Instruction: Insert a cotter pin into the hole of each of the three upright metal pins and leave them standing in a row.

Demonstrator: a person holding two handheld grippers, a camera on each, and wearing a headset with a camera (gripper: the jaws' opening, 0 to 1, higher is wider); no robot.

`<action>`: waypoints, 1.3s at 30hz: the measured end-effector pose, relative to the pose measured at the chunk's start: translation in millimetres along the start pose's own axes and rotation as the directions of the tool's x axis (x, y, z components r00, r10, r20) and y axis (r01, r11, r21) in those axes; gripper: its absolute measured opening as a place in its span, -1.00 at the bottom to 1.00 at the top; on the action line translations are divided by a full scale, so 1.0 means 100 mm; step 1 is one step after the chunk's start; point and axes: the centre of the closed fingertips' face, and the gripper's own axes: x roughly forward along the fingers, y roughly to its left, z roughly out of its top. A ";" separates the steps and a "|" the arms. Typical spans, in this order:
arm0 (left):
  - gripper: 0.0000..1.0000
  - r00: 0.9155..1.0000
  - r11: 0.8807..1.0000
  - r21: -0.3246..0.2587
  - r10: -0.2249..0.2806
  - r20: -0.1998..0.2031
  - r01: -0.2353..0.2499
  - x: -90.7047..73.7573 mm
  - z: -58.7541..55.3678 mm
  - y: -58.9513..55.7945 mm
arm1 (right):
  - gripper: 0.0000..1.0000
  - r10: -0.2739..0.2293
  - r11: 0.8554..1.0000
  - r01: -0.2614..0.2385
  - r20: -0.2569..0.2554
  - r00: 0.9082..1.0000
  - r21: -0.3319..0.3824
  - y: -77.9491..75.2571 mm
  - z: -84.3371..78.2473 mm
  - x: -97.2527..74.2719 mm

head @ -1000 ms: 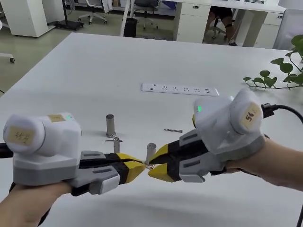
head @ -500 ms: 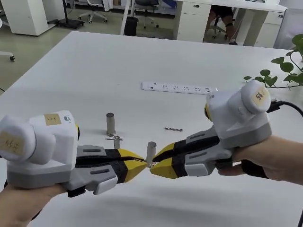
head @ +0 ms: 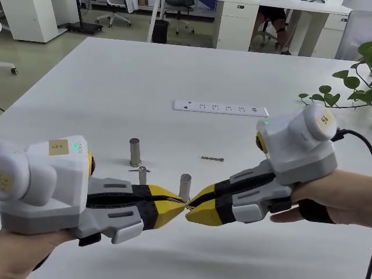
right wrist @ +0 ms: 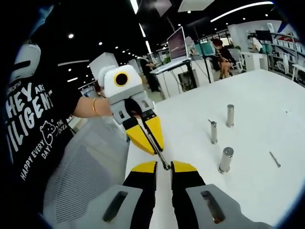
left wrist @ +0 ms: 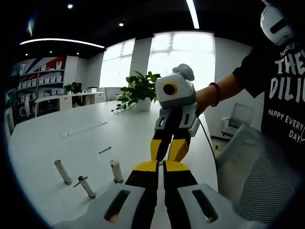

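My left tongs (head: 176,204) clamp the cotter pin (right wrist: 155,145) beside the nearest metal pin (head: 185,187) of 3. My right tongs (head: 190,210) sit nearly closed at its tip, grip unclear. I'd level it with the hole before pushing.

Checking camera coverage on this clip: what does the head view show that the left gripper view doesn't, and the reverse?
Head view adds the white housing of the left gripper and the hand holding it. Left gripper view adds the person's black lettered shirt and the headset. Shared: three metal pins, power strip, loose cotter pin, plant, and the right gripper, its tongs tip to tip with the left's at the held cotter pin.
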 end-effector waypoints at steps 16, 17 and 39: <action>-1.00 1.000 1.000 -0.023 -0.011 -0.026 0.010 0.01 -0.09 0.00 | -1.00 -0.057 0.980 0.034 -0.113 0.992 -0.194 -0.03 -0.07 0.03; -1.00 1.000 1.000 -0.025 -0.009 -0.030 0.008 0.01 -0.10 0.00 | -1.00 -0.061 0.978 0.035 -0.120 0.991 -0.207 -0.04 -0.07 0.03; -0.67 0.989 0.991 0.019 0.134 -0.067 -0.133 0.09 -0.24 0.23 | -1.00 -0.266 0.916 0.138 -0.314 0.911 -0.376 -0.45 -0.35 -0.12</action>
